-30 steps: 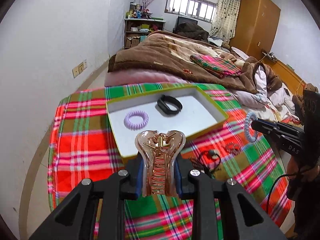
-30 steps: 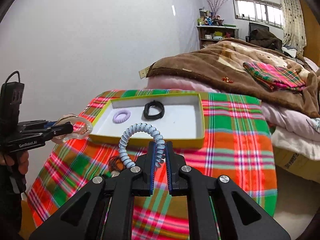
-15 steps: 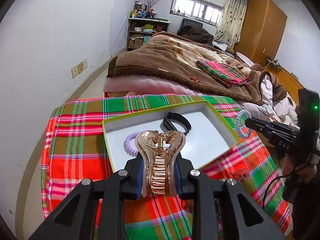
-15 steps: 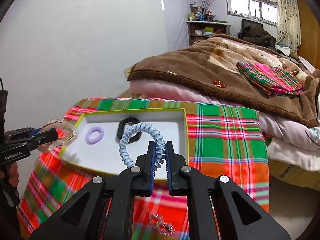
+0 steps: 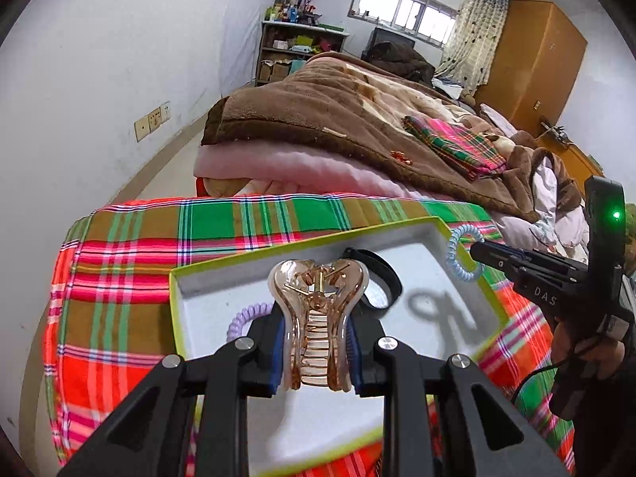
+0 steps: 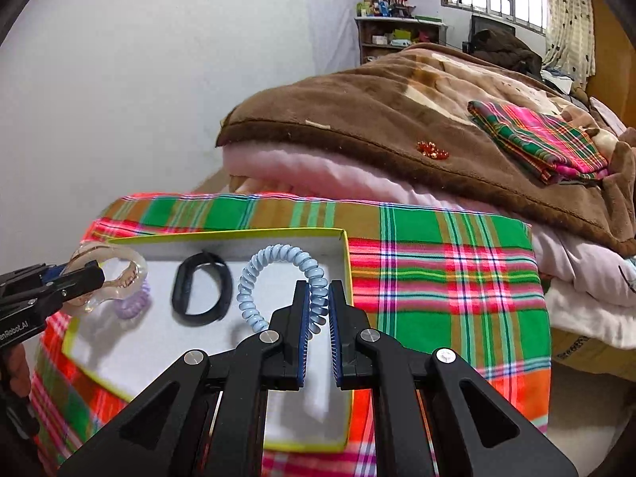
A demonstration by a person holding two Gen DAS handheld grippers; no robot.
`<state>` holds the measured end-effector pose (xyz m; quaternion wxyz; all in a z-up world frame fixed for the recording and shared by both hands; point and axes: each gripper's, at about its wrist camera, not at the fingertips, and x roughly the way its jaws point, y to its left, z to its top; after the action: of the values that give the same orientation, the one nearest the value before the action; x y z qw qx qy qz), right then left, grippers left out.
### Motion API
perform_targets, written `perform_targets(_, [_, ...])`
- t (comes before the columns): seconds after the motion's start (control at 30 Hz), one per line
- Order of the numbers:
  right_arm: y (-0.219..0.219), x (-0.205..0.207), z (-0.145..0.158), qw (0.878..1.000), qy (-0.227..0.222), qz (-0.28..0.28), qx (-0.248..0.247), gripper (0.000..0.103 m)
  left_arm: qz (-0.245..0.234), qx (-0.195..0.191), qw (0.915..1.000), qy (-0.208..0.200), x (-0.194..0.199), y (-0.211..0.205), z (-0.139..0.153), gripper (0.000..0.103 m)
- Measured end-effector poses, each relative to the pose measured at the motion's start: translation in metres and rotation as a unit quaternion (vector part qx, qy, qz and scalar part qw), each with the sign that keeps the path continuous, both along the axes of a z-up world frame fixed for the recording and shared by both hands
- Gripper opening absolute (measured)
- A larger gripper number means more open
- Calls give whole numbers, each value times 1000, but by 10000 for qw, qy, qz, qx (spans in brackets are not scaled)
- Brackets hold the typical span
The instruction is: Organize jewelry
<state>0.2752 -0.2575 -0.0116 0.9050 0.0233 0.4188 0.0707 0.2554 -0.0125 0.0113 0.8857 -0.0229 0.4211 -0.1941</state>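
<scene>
A white tray with a yellow-green rim [image 5: 177, 310] [image 6: 346, 254] lies on the plaid cloth. In it are a black band [image 5: 383, 282] [image 6: 202, 294] and a purple spiral hair tie [image 5: 242, 318] [image 6: 135, 304]. My left gripper [image 5: 318, 342] [image 6: 85, 278] is shut on a clear amber hair claw clip [image 5: 318, 318] [image 6: 107, 274], held above the tray's near left part. My right gripper [image 6: 318, 310] [image 5: 477, 254] is shut on a light blue spiral hair tie [image 6: 278, 274] [image 5: 457, 254], held over the tray's right side.
The plaid cloth [image 5: 119, 278] [image 6: 437, 262] covers a small table against the white wall. Behind it is a bed with a brown blanket [image 5: 338, 119] and a folded plaid cloth [image 6: 540, 139]. A shelf and a wardrobe stand far back.
Both grippers have moved forward over the tray with their items still held. The tray now fills the lower part of both views.
</scene>
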Motion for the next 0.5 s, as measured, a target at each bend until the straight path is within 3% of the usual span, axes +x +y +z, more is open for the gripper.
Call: perform_targets(0.5, [15, 27, -25, 9990, 275, 140, -323, 10, 90, 150, 9996, 220, 21, -9, -26, 27])
